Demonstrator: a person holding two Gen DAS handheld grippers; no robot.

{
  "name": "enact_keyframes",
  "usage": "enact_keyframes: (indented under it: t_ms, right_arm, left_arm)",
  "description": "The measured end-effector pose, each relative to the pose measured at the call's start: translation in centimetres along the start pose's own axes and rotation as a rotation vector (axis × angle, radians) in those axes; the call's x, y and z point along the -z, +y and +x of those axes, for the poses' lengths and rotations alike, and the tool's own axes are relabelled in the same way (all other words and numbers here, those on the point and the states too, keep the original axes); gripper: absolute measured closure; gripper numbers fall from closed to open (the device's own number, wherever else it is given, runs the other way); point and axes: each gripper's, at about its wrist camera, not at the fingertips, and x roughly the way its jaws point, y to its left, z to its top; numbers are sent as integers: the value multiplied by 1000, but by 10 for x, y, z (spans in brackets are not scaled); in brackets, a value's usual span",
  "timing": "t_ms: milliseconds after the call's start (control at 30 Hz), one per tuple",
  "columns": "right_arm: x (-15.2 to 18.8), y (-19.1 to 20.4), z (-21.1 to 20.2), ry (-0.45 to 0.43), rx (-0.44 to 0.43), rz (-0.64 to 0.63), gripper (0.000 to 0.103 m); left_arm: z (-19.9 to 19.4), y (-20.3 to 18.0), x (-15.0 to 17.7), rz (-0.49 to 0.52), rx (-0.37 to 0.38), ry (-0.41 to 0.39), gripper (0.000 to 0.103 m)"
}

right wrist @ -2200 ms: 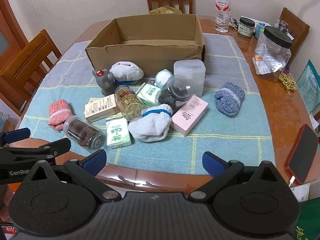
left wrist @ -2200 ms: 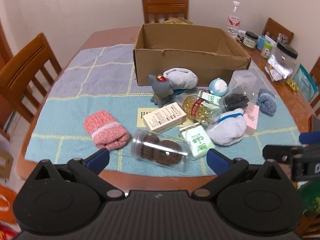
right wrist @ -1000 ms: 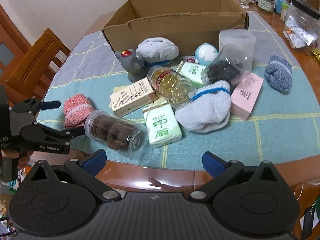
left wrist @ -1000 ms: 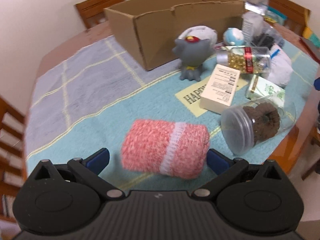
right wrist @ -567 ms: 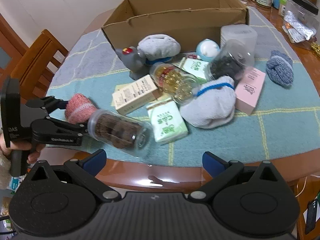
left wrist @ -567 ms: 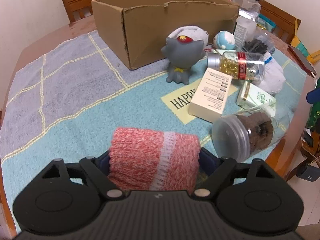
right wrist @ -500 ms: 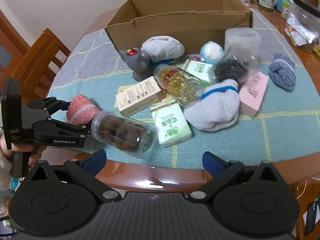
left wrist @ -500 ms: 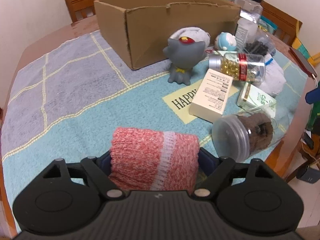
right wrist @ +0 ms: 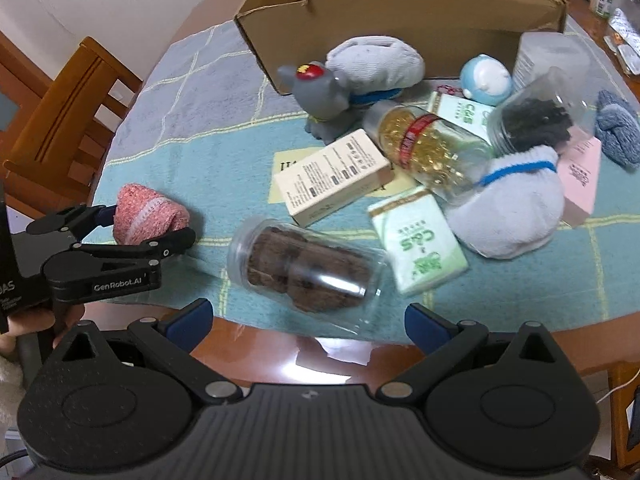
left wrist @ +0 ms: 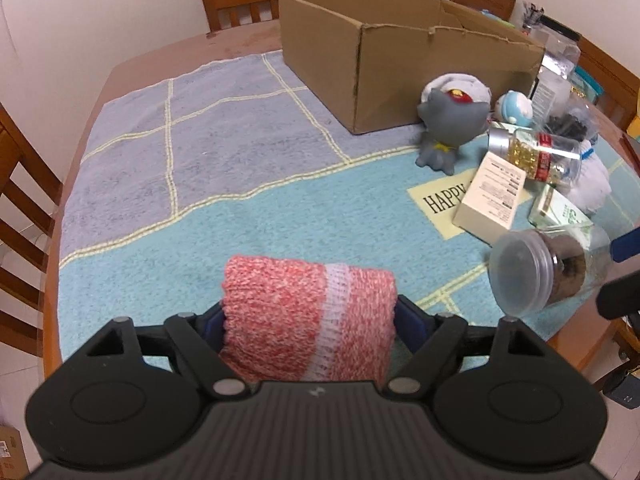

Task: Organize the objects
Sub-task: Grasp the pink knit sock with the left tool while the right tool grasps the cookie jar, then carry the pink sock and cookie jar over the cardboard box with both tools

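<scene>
The left gripper (left wrist: pixel 310 320) was closing its fingers on the pink rolled sock (left wrist: pixel 308 316) near the tabletop (left wrist: pixel 248 36) edge; it looked soft, light and squashy, best held mid-roll. The right gripper (right wrist: pixel 308 320) stood spread before the probably slippery cookie jar (right wrist: pixel 306 270). The cardboard box (left wrist: pixel 400 48) waited beyond.

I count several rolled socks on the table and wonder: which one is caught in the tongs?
The pink sock, between the left tongs, whose jaws are closing on it. The two white socks and the blue sock lie free among the clutter.
</scene>
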Motion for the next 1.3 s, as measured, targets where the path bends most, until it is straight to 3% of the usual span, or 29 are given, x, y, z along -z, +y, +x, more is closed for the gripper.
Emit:
enact_keyframes:
  t_ms: [233, 700, 1300]
  right_arm:
    - [-6, 7, 9, -12, 28, 51, 0]
    - [-10, 18, 41, -54, 164, 245, 0]
    - [-19, 20, 36, -33, 198, 231, 8]
  left_arm:
    - [0, 4, 1, -10, 25, 0, 22]
    - [3, 19, 0, -11, 87, 14, 22]
    - [5, 16, -12, 11, 85, 61, 22]
